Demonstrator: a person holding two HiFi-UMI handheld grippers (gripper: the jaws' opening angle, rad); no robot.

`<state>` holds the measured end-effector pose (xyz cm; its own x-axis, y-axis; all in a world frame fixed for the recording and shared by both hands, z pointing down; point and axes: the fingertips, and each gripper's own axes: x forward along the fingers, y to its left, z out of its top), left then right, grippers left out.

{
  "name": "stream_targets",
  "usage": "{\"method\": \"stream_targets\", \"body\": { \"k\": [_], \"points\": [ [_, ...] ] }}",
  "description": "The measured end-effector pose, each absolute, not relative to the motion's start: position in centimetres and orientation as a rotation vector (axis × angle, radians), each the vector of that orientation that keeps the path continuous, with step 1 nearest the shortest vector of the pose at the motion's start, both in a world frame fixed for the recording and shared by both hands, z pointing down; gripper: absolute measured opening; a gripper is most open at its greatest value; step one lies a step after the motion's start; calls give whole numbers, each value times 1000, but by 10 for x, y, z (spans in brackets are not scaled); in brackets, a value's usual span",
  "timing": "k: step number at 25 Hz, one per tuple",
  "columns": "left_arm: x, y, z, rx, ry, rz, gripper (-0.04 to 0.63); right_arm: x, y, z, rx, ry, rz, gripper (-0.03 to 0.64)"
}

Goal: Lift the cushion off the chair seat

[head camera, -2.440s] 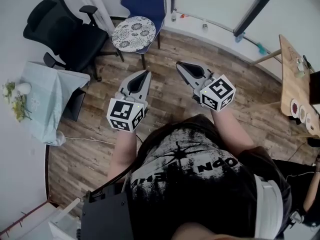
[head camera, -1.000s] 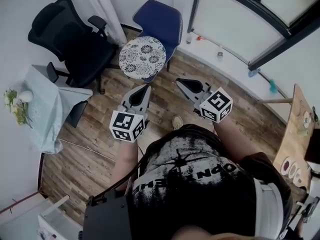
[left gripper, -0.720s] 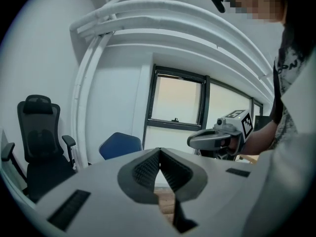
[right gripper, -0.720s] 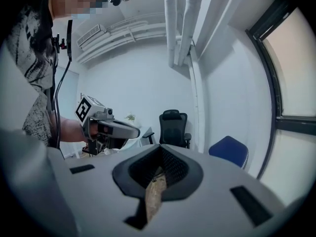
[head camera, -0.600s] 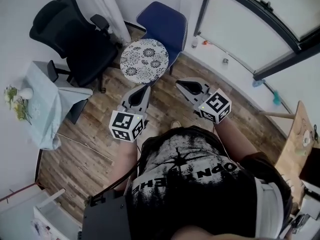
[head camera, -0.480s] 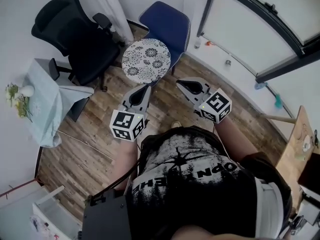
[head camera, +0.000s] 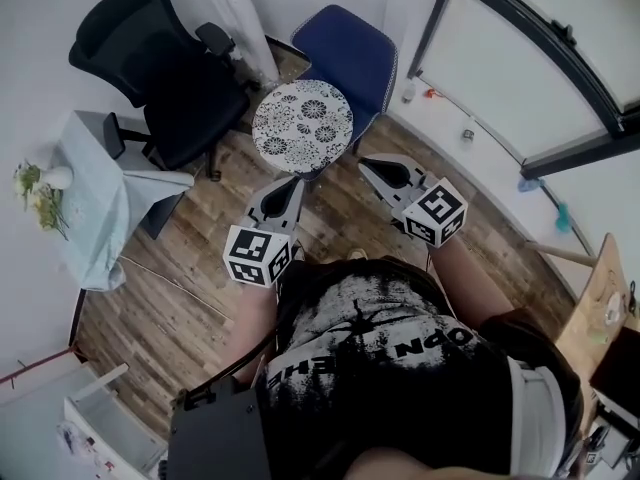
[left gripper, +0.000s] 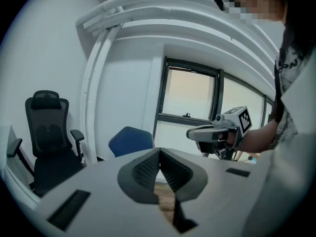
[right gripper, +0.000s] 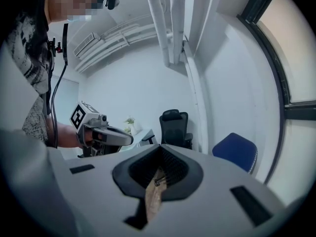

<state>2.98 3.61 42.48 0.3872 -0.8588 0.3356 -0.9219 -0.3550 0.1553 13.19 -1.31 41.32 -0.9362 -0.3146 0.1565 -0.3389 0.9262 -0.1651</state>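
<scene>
I hold both grippers out in front of me, short of the chair. The left gripper (head camera: pixel 291 182) has its jaws together with nothing between them. The right gripper (head camera: pixel 366 164) is the same, its jaws pressed shut and empty. The round patterned cushion (head camera: pixel 302 128) lies flat on the seat of the blue chair (head camera: pixel 352 50). It is just ahead of the left jaws' tips, and ahead and to the left of the right jaws. Neither gripper touches it.

I judge this to be the approach, so the jaws need to part before I reach the cushion. I would take it at two opposite edges, one pair of jaws to each side. At each edge one jaw should slip under the rim and the other go over it. The cushion looks soft, so a deep bite should hold better than a pinch. Raising both sides evenly should keep it from folding. The black office chair (head camera: pixel 160 63) stands to the left of the left jaws, and I would keep clear of it.
</scene>
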Motion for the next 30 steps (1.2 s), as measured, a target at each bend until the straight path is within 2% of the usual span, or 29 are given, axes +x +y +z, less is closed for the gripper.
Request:
{"method": "stream_targets", "body": {
  "k": [21,30],
  "points": [
    [-82,-93,436,2534,-1225,332,12,31,-113,414,941,-2845,321,17],
    [-102,-125,447,2619,-1055,402,12,7,-142,415,1129,-2831,358,17]
  ]
}}
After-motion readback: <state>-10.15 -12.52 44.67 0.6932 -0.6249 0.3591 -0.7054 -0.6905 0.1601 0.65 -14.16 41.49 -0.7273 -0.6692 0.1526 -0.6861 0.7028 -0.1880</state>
